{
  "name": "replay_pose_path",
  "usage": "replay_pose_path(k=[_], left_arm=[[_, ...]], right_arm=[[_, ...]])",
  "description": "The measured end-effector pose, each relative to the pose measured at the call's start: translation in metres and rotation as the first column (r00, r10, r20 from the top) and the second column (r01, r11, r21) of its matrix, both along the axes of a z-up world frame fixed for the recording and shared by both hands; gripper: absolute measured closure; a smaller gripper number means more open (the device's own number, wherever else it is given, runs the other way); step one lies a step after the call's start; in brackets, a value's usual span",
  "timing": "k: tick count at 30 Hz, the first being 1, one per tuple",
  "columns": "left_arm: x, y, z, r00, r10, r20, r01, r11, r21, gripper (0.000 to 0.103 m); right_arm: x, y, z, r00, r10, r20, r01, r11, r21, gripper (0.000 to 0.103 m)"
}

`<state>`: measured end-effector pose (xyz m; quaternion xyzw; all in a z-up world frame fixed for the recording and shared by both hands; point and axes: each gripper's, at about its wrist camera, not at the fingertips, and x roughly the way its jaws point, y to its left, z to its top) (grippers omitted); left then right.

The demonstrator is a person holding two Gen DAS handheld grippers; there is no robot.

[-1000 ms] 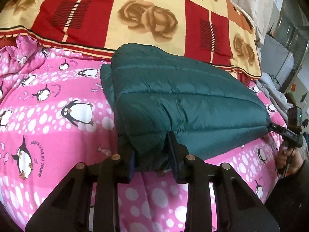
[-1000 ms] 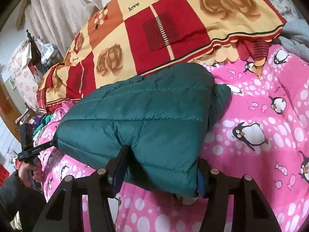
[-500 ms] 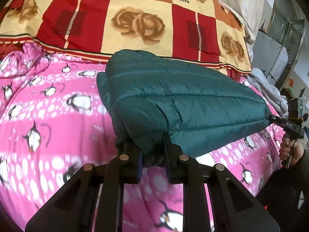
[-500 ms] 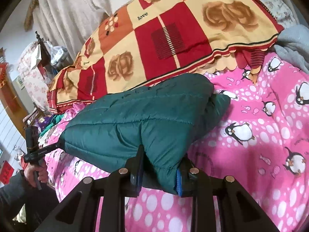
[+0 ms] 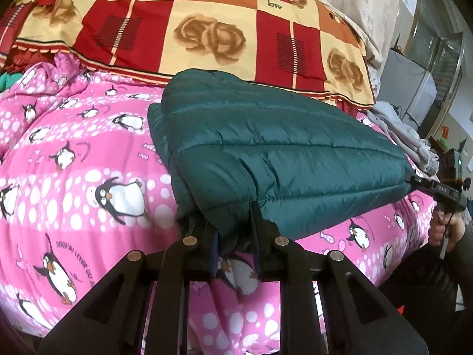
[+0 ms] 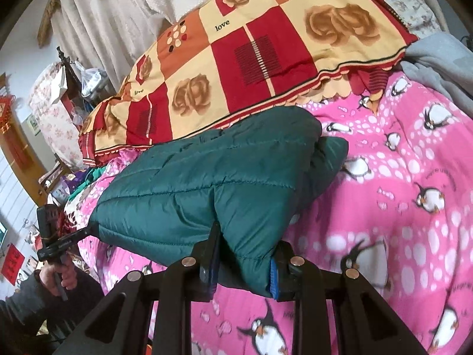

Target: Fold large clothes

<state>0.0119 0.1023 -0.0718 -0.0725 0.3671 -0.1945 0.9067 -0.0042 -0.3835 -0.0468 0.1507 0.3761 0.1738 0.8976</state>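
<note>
A dark green quilted puffer jacket (image 5: 280, 148), folded into a thick bundle, is lifted at its near edge above a pink penguin-print quilt (image 5: 74, 162). My left gripper (image 5: 236, 224) is shut on the jacket's near left corner. My right gripper (image 6: 245, 254) is shut on the jacket (image 6: 212, 183) at its near right corner. In the left wrist view the right gripper (image 5: 414, 181) grips the jacket's far right corner. In the right wrist view the left gripper (image 6: 90, 232) grips its far left corner.
A red, cream and orange rose-patterned blanket (image 5: 207, 29) lies piled behind the jacket. Grey clothing (image 6: 437, 59) lies at the bed's right side. Furniture and bags (image 6: 59, 94) stand beyond the left end of the bed.
Both grippers have closed from open onto the jacket's near corners and lifted its near edge off the quilt. The cameras have drawn back and up a little.
</note>
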Motion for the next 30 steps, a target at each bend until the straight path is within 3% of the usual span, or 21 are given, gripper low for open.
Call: replay_pose_path(k=[3, 6, 7, 8, 12, 15, 18, 21, 23, 26, 30], left_arm=[[0.001, -0.002, -0.002, 1.0, 0.027, -0.002, -0.027, 1.0, 0.016, 0.077], [-0.001, 0.006, -0.001, 0.996, 0.084, -0.019, -0.084, 0.996, -0.034, 0.052], [-0.004, 0.009, 0.0, 0.994, 0.105, -0.018, -0.106, 0.993, -0.044, 0.033], [-0.009, 0.011, 0.003, 0.99, 0.142, -0.009, -0.142, 0.989, -0.048, 0.022], [-0.035, 0.0, 0.017, 0.986, 0.167, -0.015, -0.167, 0.986, -0.008, 0.015], [-0.054, -0.037, 0.027, 0.989, 0.141, -0.054, -0.132, 0.98, 0.149, 0.01], [-0.082, -0.07, 0.05, 0.993, 0.119, 0.002, -0.117, 0.969, 0.218, 0.01], [-0.109, -0.097, 0.07, 0.987, 0.144, 0.072, -0.16, 0.94, 0.3, 0.01], [-0.125, -0.106, 0.081, 0.984, 0.166, 0.068, -0.179, 0.936, 0.304, 0.01], [-0.141, -0.113, 0.092, 0.989, 0.145, 0.019, -0.145, 0.957, 0.253, 0.01], [-0.158, -0.131, 0.109, 0.988, 0.143, 0.058, -0.155, 0.936, 0.315, 0.01]], right_arm=[[-0.003, 0.002, -0.003, 0.999, -0.036, -0.012, 0.035, 0.999, -0.023, 0.075], [-0.006, -0.002, -0.004, 0.993, -0.112, -0.025, 0.112, 0.994, 0.005, 0.066], [-0.01, -0.003, -0.002, 0.989, -0.147, -0.028, 0.147, 0.989, 0.002, 0.057], [-0.014, -0.005, 0.0, 0.985, -0.171, -0.019, 0.171, 0.985, 0.003, 0.051], [-0.051, -0.002, 0.02, 0.962, -0.273, 0.017, 0.273, 0.962, 0.004, 0.051], [-0.076, 0.019, 0.033, 0.952, -0.302, -0.04, 0.297, 0.95, -0.096, 0.051], [-0.096, 0.043, 0.041, 0.955, -0.278, -0.103, 0.258, 0.951, -0.169, 0.051], [-0.114, 0.066, 0.048, 0.957, -0.254, -0.138, 0.212, 0.942, -0.26, 0.051], [-0.129, 0.081, 0.058, 0.967, -0.224, -0.118, 0.183, 0.941, -0.284, 0.051], [-0.153, 0.102, 0.075, 0.981, -0.186, -0.063, 0.154, 0.928, -0.34, 0.051], [-0.175, 0.121, 0.099, 0.988, -0.152, -0.001, 0.139, 0.906, -0.399, 0.051]])
